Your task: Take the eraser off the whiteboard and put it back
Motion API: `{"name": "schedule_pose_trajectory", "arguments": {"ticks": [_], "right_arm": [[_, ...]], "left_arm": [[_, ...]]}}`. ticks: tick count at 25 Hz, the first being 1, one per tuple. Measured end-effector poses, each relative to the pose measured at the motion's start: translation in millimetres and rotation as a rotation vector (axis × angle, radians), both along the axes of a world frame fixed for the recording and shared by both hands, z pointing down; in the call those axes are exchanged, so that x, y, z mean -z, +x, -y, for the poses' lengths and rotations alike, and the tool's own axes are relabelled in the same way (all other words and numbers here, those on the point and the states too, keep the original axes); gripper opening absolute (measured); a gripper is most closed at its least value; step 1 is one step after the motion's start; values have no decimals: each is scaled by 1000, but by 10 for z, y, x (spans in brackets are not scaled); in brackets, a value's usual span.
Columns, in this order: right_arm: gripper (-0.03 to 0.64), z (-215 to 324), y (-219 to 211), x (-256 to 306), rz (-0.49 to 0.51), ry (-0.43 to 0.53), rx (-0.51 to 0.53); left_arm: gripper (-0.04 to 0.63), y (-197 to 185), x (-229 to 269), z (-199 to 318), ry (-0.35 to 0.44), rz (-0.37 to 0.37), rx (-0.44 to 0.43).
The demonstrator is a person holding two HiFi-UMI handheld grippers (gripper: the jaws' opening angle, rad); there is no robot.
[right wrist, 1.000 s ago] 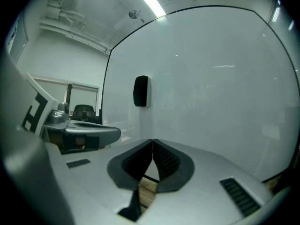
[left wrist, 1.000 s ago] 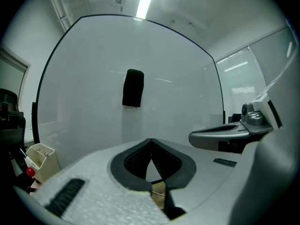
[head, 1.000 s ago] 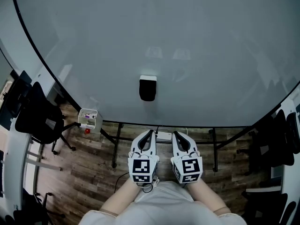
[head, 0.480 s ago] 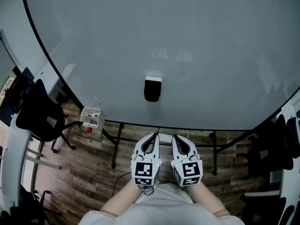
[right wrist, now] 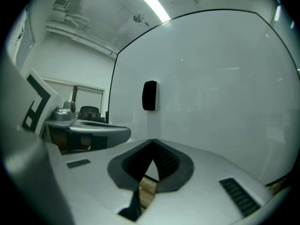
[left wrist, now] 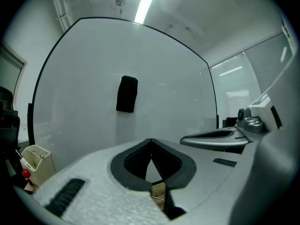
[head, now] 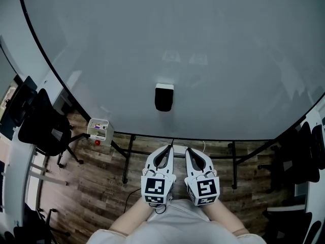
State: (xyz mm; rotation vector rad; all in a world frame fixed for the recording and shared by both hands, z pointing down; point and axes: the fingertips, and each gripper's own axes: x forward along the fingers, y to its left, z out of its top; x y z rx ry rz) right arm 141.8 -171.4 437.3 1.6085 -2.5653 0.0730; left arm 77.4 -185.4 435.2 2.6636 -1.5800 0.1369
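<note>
Fingers (left wrist: 133,165) of the left gripper (head: 166,149) and right gripper (head: 189,151) were clenched on nothing. The eraser (head: 163,97) clung to the whiteboard (head: 238,60) at their twelve o'clock; likely light, best pinched across its narrow sides.

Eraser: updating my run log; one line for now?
eraser: on whiteboard | left hand-held gripper: shut, empty | right hand-held gripper: shut, empty

- Straight path from left gripper (head: 167,148) and right gripper (head: 188,149) to whiteboard (head: 228,60): open, nothing between.
- Board bare all round eraser (head: 163,97).
- Small box (head: 98,129) at board's lower left edge, well apart from eraser.
- Chairs (head: 43,126) flank both sides, off the middle lane.
</note>
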Motion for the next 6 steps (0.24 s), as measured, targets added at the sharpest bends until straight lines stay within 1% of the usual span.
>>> {"name": "schedule_pose_trajectory", "arguments": {"ticks": [6], "right_arm": [[26, 4, 4, 59, 0, 10, 2]], "left_arm": [[17, 26, 52, 4, 11, -8, 2]]}}
